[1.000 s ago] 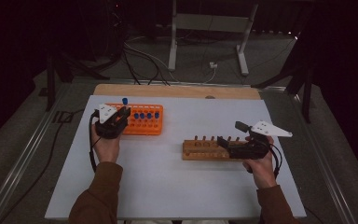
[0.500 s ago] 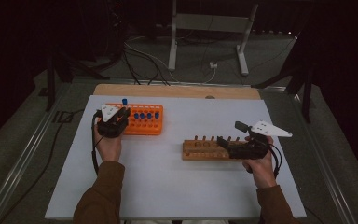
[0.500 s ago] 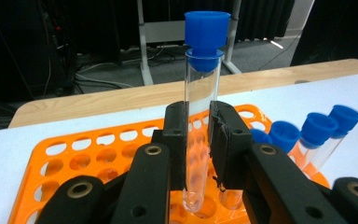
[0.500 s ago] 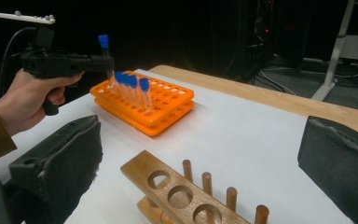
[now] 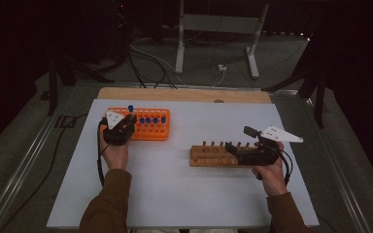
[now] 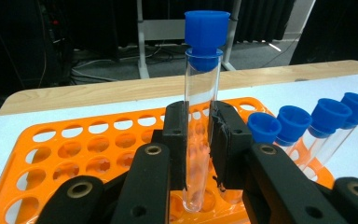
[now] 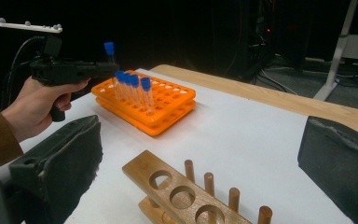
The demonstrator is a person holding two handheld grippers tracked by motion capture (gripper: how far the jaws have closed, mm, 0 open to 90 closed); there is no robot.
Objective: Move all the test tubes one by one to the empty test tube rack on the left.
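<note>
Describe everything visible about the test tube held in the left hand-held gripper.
The test tube is a clear, seemingly empty cylinder closed with a blue stopper-style cap. It stands upright, clamped at mid-height between the black pads of the left hand-held gripper. Its rounded bottom still sits within a hole of the orange rack, and its cap stands above the four other blue-capped tubes in the rack. In the high view it stands at the rack's far left part.

Plastic rack (image 5: 150, 124) on counter (image 5: 184, 194), left side, toward the far edge. Wooden rack (image 5: 213, 155) to its right and nearer the person. Capped tubes (image 5: 151, 120) stand in a row in the plastic rack; one tube (image 6: 200, 121) upright at their left end, between left gripper (image 6: 199, 140) jaws. Right gripper (image 5: 235, 149) over wooden rack's right end.
</note>
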